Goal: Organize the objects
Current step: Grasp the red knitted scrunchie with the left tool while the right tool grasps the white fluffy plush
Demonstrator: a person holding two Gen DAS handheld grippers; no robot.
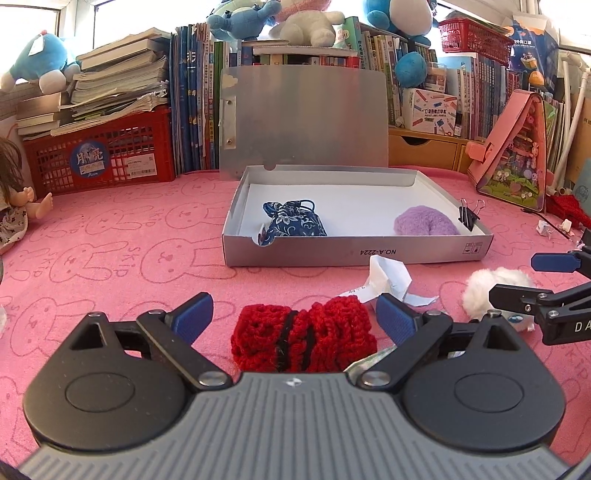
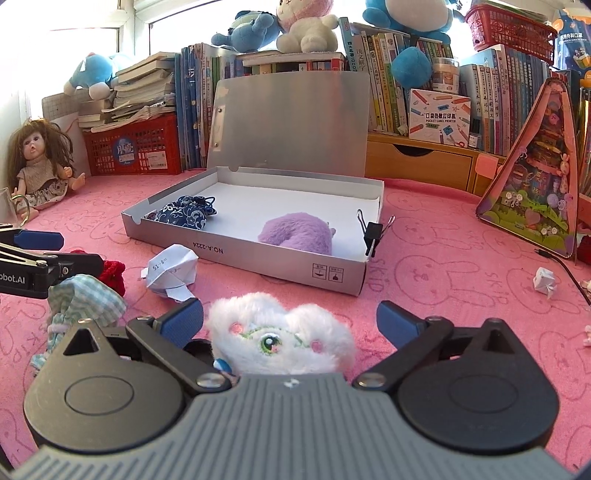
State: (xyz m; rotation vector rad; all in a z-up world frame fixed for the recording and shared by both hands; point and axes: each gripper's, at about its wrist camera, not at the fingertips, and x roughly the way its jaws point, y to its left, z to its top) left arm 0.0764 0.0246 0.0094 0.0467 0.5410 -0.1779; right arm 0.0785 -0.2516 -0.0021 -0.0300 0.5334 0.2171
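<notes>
Between our left gripper's (image 1: 295, 314) wide-spread fingers lies a red knitted bundle (image 1: 303, 338), ungripped. Our right gripper (image 2: 290, 321) gapes equally wide around a white plush toy (image 2: 282, 338). Beyond both, we see the open silver box (image 2: 258, 254) holding a blue floral pouch (image 1: 293, 223) and purple plush (image 2: 297, 234).

A: Where's the light from?

B: Strong daylight at the back. The window (image 2: 92, 22) is blown out white, and glare washes the plush toys (image 1: 306, 22) on top of the books.

A: Shadows?

B: Soft and short, under the box (image 1: 354, 254) and the fingers (image 1: 194, 314).

A: Sharpness?

B: Crisp in the centre. Fisheye bending curves the tabletop (image 2: 461, 266) and shelves; corners go dark and slightly soft.
</notes>
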